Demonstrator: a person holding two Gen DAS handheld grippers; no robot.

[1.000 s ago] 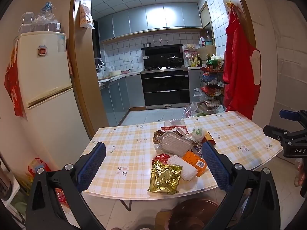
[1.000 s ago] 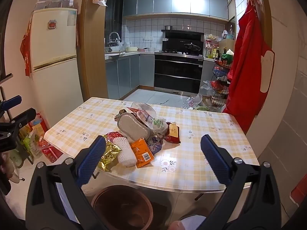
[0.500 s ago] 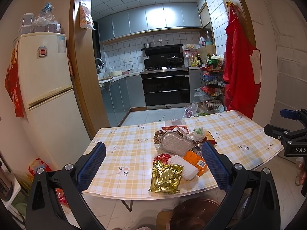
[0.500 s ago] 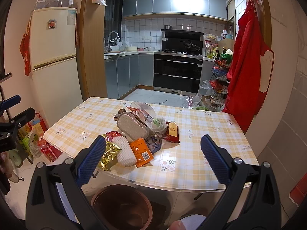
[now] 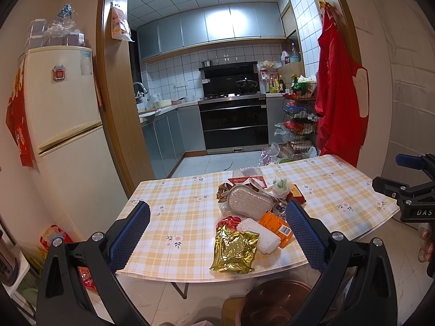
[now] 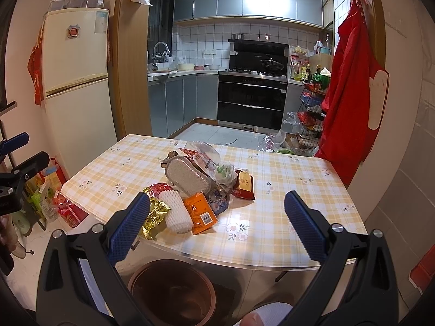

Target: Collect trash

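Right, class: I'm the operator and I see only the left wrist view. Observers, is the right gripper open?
Observer: Yes. The right gripper has its jaws wide apart and holds nothing.
Operator: My view cuts off the bin. What does yours show?
Observer: The brown bin shows its whole round rim, on the floor under the table's near edge.
Operator: Is there anything on the floor?
Observer: Bottles and a red packet sit beside the table's left end.
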